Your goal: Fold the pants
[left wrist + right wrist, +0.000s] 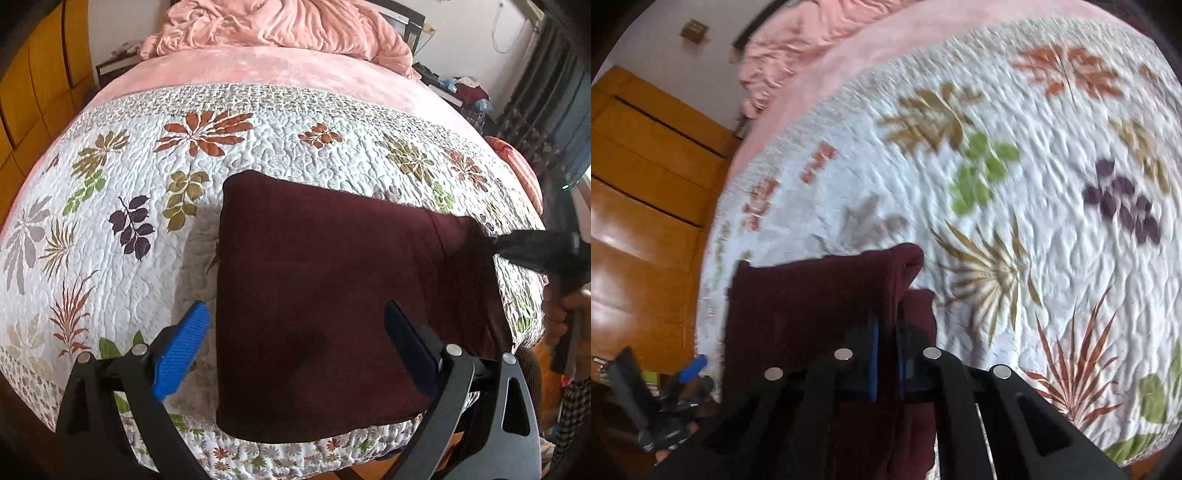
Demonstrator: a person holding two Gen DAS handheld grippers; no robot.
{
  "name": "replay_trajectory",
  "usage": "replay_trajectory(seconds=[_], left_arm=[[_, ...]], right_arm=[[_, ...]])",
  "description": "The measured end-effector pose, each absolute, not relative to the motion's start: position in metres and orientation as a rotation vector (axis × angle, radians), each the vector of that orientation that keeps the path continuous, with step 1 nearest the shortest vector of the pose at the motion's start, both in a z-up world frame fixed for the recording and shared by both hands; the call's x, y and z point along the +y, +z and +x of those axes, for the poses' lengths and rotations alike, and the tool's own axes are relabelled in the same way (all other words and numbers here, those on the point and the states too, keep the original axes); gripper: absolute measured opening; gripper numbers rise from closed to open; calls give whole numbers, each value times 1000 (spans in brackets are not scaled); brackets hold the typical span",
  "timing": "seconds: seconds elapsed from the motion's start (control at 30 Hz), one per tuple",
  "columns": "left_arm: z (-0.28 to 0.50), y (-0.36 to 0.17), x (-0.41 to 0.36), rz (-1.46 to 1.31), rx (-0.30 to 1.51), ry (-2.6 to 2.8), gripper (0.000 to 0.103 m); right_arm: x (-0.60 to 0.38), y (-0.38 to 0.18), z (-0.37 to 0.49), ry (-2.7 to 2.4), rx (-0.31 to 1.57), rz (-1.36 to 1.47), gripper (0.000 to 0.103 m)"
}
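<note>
Maroon ribbed knit pants (pixel 332 295) lie folded on a white leaf-print quilt (pixel 129 240); right gripper (pixel 886 354) pinches their edge, left gripper (pixel 295 332) gapes wide above.

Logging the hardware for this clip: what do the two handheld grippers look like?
The left gripper has black linkage arms with round silver pins, a grey plate with cut-outs on one side, and ribbed bright blue pads on its fingers. The right gripper is the same build: black arms, four silver pins, blue pads. No cables or markings are visible on either, and no sleeve is clear.
</note>
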State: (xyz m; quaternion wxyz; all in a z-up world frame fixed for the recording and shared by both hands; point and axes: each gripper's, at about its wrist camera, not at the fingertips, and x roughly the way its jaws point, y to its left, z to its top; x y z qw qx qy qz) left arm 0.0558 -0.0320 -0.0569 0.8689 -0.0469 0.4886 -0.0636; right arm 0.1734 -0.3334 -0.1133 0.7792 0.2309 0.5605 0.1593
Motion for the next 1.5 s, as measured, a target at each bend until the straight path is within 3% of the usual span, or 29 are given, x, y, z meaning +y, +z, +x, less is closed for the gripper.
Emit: replay_trajectory(seconds=[0.1,0.17,0.23,0.37,0.43,0.8,0.83,0.93,1.07,1.5], left_arm=[[55,-57,-34,-74,1022,-135,95],[53,-57,-33,-77,1016,-133,95],[53,-57,-31,-95,1015,-134,95],[51,-57,-28,-125,1016,-127,95],[47,-54,-28,-130,1004,-122,95],[37,-37,-29,-100,940,-102,95],[37,-37,-28,-104,940,-100,95],[37,-38,-25,-112,944,-92,95],[37,-39,-24,-117,947,-82,95],[38,-48,-10,-152,982,-45,95]], right_arm=[[-334,-112,169,383,1177,536,15],[-335,-102,162,391,1165,529,40],[-336,-92,151,416,1142,523,41],[-336,-80,121,460,1160,514,62],[-334,-81,101,471,1185,503,66],[-307,-113,71,523,1258,564,66],[-303,-113,72,525,1256,551,65],[-299,-112,75,504,1241,511,38],[-305,-112,78,515,1225,534,19],[-327,-79,74,457,1183,510,11]])
